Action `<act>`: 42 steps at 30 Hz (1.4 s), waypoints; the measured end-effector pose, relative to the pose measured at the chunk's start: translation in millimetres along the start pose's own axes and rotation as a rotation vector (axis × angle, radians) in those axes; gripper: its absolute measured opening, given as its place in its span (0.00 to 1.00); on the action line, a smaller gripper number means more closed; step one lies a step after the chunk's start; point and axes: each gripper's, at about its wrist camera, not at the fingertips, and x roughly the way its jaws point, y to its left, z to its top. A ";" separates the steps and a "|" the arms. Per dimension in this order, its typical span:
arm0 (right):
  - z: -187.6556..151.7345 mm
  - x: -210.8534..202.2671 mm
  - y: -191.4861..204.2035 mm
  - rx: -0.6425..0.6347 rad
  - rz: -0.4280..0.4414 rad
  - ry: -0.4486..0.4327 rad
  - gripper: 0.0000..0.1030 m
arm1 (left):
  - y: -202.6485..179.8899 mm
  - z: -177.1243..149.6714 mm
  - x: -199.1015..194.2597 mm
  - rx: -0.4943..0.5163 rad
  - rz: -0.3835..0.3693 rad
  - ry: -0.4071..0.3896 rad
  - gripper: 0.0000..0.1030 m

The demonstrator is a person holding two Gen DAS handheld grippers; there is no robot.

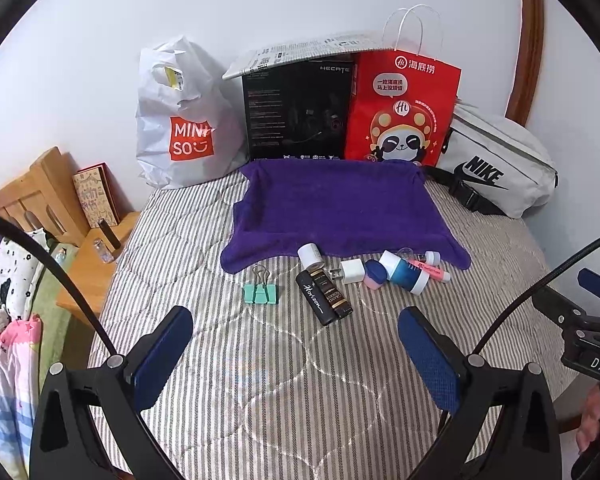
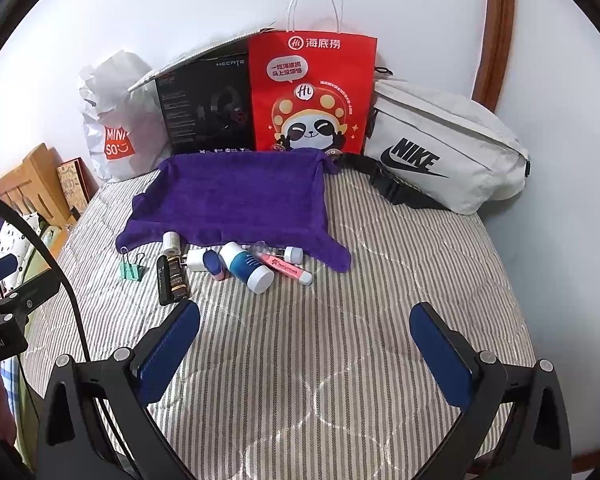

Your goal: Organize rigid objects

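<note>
Two hand-held grippers hang over a striped bed (image 1: pixel 260 380), and both are spread wide with nothing between the blue pads. The left hand-held gripper (image 1: pixel 296 328) sits low in its own view, pads well apart above bare quilt. The right hand-held gripper (image 2: pixel 306 322) does the same, jaws wide, nothing held.

Ahead of them lies the clutter. A purple towel (image 1: pixel 336 208) is laid flat on the bed, and the small things crowd along its near edge. Furthest left, on its own, a green binder clip (image 1: pixel 261 292). Next, a black tube (image 1: pixel 315 298) lying flat, touching a dark box with gold print (image 1: pixel 334 294) beside it. Just behind those, a small white roll (image 1: pixel 310 255) at the towel's hem. Then a white charger plug (image 1: pixel 350 272), prongs pointing left, with a blue-and-pink case (image 1: pixel 374 274) right against it. A blue-and-white bottle (image 1: pixel 404 272) lies on its side, touching the case, and a pink highlighter (image 2: pixel 286 266) lies just beyond it. A little white-capped vial (image 2: pixel 294 255) rests on the towel's edge.

Along the wall at the back stand a white Miniso bag (image 1: pixel 180 120), a black Hecate box (image 1: pixel 296 112), a red paper bag with a panda (image 1: pixel 400 108) and a grey Nike waist bag (image 1: pixel 496 164). A wooden nightstand (image 1: pixel 88 276) sits left of the bed.
</note>
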 end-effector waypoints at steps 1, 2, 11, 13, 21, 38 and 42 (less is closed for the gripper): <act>0.2 0.5 0.0 -0.001 -0.001 0.002 1.00 | -0.3 -0.1 0.3 0.002 0.001 0.000 1.00; 0.4 0.9 0.1 -0.003 -0.001 0.003 1.00 | -0.3 0.0 0.5 0.003 0.001 0.000 1.00; 2.3 3.9 1.1 -0.003 -0.003 0.012 1.00 | -2.0 0.1 1.3 0.007 0.000 0.001 1.00; 2.9 4.5 0.6 -0.003 -0.003 0.012 1.00 | -2.0 0.4 1.9 0.007 0.000 0.002 1.00; 5.3 10.6 0.0 -0.001 -0.001 0.019 1.00 | 0.3 0.6 9.1 0.002 -0.015 0.004 1.00; -4.5 61.3 -14.1 0.015 0.011 0.095 1.00 | 19.9 -8.7 95.0 0.020 -0.014 0.070 1.00; -8.3 72.1 -15.7 0.009 0.016 0.106 1.00 | 35.6 -12.5 129.8 -0.016 0.005 0.078 0.99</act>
